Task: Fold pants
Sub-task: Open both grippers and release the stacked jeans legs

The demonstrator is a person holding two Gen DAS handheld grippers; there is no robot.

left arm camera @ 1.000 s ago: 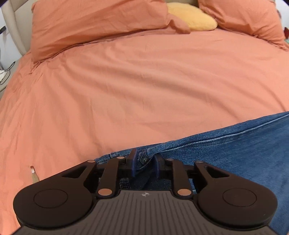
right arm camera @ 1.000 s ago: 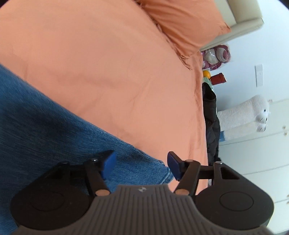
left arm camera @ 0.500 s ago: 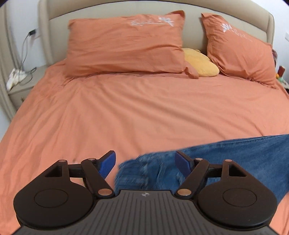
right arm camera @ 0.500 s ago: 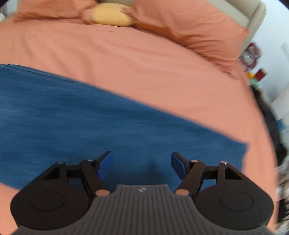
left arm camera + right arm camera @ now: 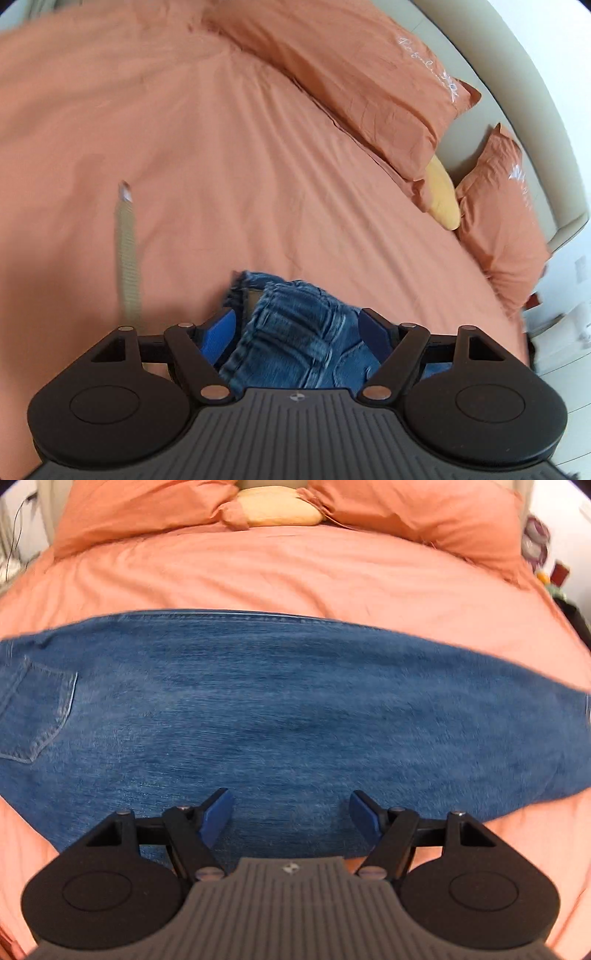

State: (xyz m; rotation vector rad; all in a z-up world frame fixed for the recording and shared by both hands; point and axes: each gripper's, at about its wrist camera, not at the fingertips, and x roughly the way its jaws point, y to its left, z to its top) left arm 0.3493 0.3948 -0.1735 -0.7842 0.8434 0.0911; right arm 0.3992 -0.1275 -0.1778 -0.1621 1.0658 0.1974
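Note:
Blue jeans [image 5: 295,716] lie flat across the orange bed, back pocket [image 5: 35,716] at the left, leg end at the right. My right gripper [image 5: 290,814] is open and empty, above the jeans' near edge at mid-length. In the left wrist view the bunched waistband of the jeans [image 5: 295,332] lies between the open jaws of my left gripper [image 5: 301,328]; the fingers do not press it. A beige belt strap [image 5: 127,254] trails from the waistband over the bed.
The orange bedspread [image 5: 221,166] covers the bed. Two orange pillows [image 5: 351,74] and a yellow cushion [image 5: 441,197] lie against the beige headboard [image 5: 535,110]. A nightstand with clutter [image 5: 554,572] stands at the right bedside.
My left gripper let go of the waistband, opened, and turned to the right. My right gripper stayed open and swung from the leg end to face the jeans' middle.

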